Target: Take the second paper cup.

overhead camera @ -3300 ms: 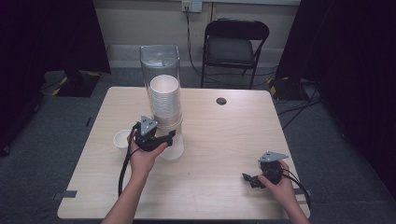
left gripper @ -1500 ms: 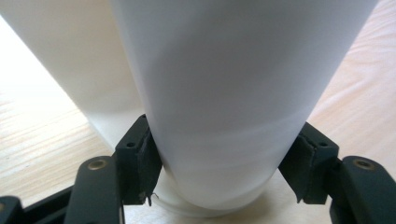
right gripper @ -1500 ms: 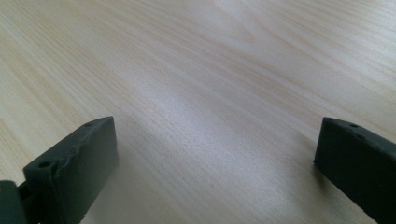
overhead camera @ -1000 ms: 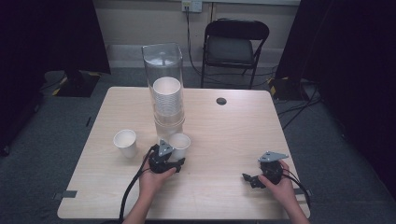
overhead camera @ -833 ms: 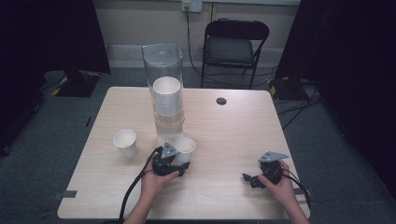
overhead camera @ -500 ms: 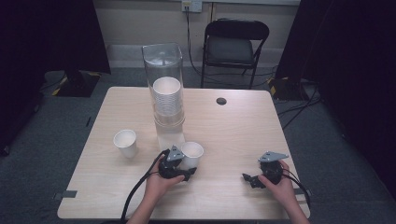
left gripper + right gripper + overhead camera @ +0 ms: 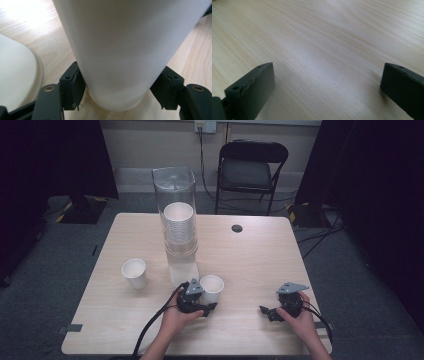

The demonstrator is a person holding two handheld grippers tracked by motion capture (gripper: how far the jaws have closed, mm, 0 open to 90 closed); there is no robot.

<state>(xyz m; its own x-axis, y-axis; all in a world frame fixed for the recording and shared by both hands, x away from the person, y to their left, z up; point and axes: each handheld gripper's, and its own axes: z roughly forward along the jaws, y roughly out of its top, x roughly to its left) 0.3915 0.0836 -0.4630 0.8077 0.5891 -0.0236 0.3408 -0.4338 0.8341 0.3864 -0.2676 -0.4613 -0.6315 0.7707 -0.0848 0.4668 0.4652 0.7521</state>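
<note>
**Bystanders on and around the desk**

A clear tall container (image 7: 174, 195) holding a stack of paper cups (image 7: 179, 227) is seen at the desk's (image 7: 260, 265) middle. A lone cup (image 7: 134, 272) is set left of it. A black folding chair (image 7: 252, 170) is placed behind.

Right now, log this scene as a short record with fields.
setting: wooden table, folding chair behind it
dispenser: clear tube with stacked cups
loose cup: stands upright at table's left
left tongs: jaws just been opening, white cup between them, standing on table
right tongs: open over bare wood
</note>
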